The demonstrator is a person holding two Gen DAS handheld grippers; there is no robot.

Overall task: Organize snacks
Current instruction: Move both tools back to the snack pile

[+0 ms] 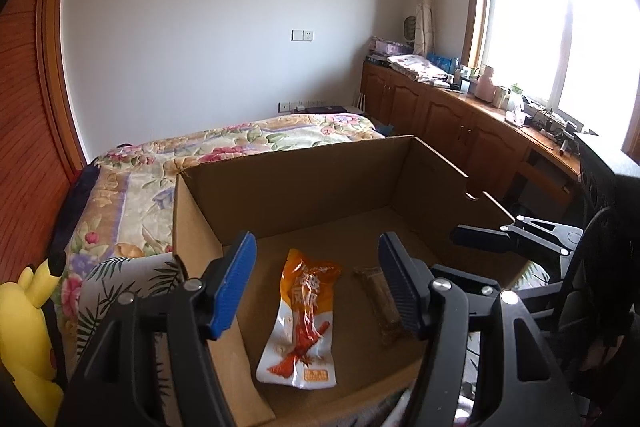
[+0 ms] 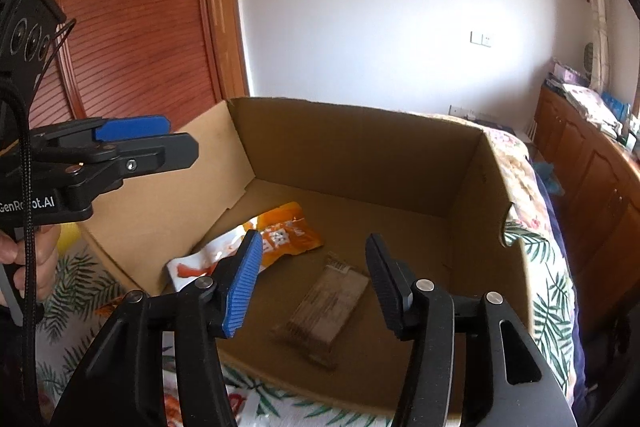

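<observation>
A bedroom: white wall, louvred wooden wardrobe doors (image 2: pixel 132 15), a run of wooden cabinets (image 1: pixel 460 119) under a bright window (image 1: pixel 560 19). The working surface is a bed with a floral quilt (image 1: pixel 168 163); nearer the camera a leaf-print cloth (image 2: pixel 548 307) is covering it. A yellow plush toy (image 1: pixel 28 327) is sitting at the bed's left edge.

An open cardboard box (image 1: pixel 304 179) is standing on the bed, flaps off or folded away, serving as the collecting bin. Two snacks are lying flat on its floor: an orange-and-white snack packet (image 1: pixel 300 319) and, just beside it to the right, a brown wrapped bar (image 2: pixel 324 311). The two are apart, not overlapping, both toward the near side of the box. Judgement: they are being laid side by side rather than dropped in a heap.

The left gripper (image 1: pixel 316 283) is hovering above the orange packet with jaws apart and nothing between the pads. The right gripper (image 2: pixel 312 283) is hanging over the brown bar, jaws likewise apart and empty; the bar is resting on the cardboard below. Judgement: both items are looking freshly deposited.

Another orange-printed wrapper (image 2: pixel 172 403) is showing on the cloth outside the box near wall, partly hidden by the right gripper; likely a next item.
</observation>
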